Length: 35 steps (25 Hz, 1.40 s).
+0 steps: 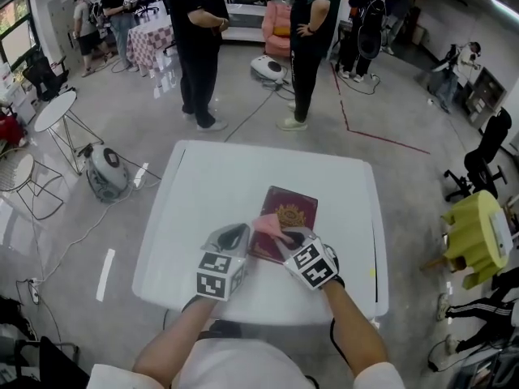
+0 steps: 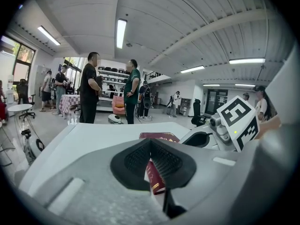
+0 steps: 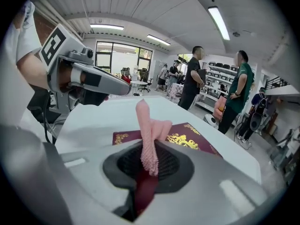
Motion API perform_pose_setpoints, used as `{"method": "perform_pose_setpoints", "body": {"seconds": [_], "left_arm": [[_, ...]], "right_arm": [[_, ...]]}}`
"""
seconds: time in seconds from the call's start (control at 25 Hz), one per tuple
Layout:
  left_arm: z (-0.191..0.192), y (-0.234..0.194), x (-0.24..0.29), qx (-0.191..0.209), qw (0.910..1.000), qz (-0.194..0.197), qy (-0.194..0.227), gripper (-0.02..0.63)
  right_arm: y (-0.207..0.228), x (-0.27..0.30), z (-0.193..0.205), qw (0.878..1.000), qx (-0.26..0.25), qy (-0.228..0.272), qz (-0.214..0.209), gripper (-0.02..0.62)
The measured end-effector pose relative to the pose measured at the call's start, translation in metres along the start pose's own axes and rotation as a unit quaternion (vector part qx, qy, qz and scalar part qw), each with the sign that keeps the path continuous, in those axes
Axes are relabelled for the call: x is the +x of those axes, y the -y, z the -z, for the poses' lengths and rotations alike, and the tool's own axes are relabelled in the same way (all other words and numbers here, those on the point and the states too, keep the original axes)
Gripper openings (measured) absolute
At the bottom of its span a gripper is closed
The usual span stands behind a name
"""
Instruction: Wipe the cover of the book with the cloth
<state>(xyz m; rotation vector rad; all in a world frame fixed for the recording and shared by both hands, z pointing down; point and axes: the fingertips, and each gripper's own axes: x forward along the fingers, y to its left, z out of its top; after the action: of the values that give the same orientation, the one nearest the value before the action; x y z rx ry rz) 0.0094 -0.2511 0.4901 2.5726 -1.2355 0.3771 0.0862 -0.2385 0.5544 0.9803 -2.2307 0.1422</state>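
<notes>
A maroon book (image 1: 293, 209) with a gold crest lies flat on the white table (image 1: 211, 185). My right gripper (image 1: 290, 235) is shut on a pink cloth (image 1: 268, 226), which hangs over the book's near left part. In the right gripper view the cloth (image 3: 149, 125) stands up out of the shut jaws (image 3: 151, 149), with the book (image 3: 192, 142) just beyond. My left gripper (image 1: 241, 232) is shut, its tip at the book's near left edge. In the left gripper view the book (image 2: 159, 136) shows past the tip (image 2: 150, 142) and through the gap below it.
Two people (image 1: 199, 47) (image 1: 312, 47) stand on the floor beyond the table's far edge. A round white machine (image 1: 105, 168) and a small round table (image 1: 55, 110) are at the left. A yellow chair (image 1: 474, 233) stands at the right.
</notes>
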Motion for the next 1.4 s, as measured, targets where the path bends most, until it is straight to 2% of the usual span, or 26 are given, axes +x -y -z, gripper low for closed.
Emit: {"method": "perform_pose_setpoints", "body": {"seconds": [0.2, 0.4, 0.6, 0.76, 1.08, 1.24, 1.4], "left_arm": [[-0.001, -0.002, -0.012, -0.007, 0.9998, -0.018, 0.004, 0.006], [-0.002, -0.001, -0.018, -0.007, 0.9996, -0.025, 0.008, 0.006], [-0.001, -0.002, -0.022, -0.005, 0.9995, -0.030, 0.010, 0.006], [0.003, -0.008, -0.022, -0.004, 0.9996, -0.028, 0.006, 0.006], [0.008, -0.025, -0.012, 0.000, 0.9999, -0.014, -0.001, 0.006], [0.007, -0.039, -0.006, 0.014, 0.9999, -0.002, -0.009, 0.006], [0.011, -0.054, -0.002, 0.002, 0.9999, -0.001, -0.014, 0.006]], "right_arm": [[-0.029, -0.011, 0.003, 1.000, -0.003, 0.003, -0.030, 0.038], [-0.056, -0.017, 0.004, 0.998, -0.029, 0.001, -0.060, 0.038], [-0.061, -0.020, 0.002, 0.997, -0.040, 0.004, -0.069, 0.038], [-0.038, -0.024, -0.018, 0.997, -0.049, 0.013, -0.053, 0.038], [0.056, 0.008, -0.064, 0.997, -0.070, -0.001, 0.024, 0.038], [0.079, 0.047, -0.072, 0.995, -0.088, -0.037, 0.020, 0.038], [0.089, 0.085, -0.076, 0.990, -0.121, -0.066, 0.001, 0.038]]}}
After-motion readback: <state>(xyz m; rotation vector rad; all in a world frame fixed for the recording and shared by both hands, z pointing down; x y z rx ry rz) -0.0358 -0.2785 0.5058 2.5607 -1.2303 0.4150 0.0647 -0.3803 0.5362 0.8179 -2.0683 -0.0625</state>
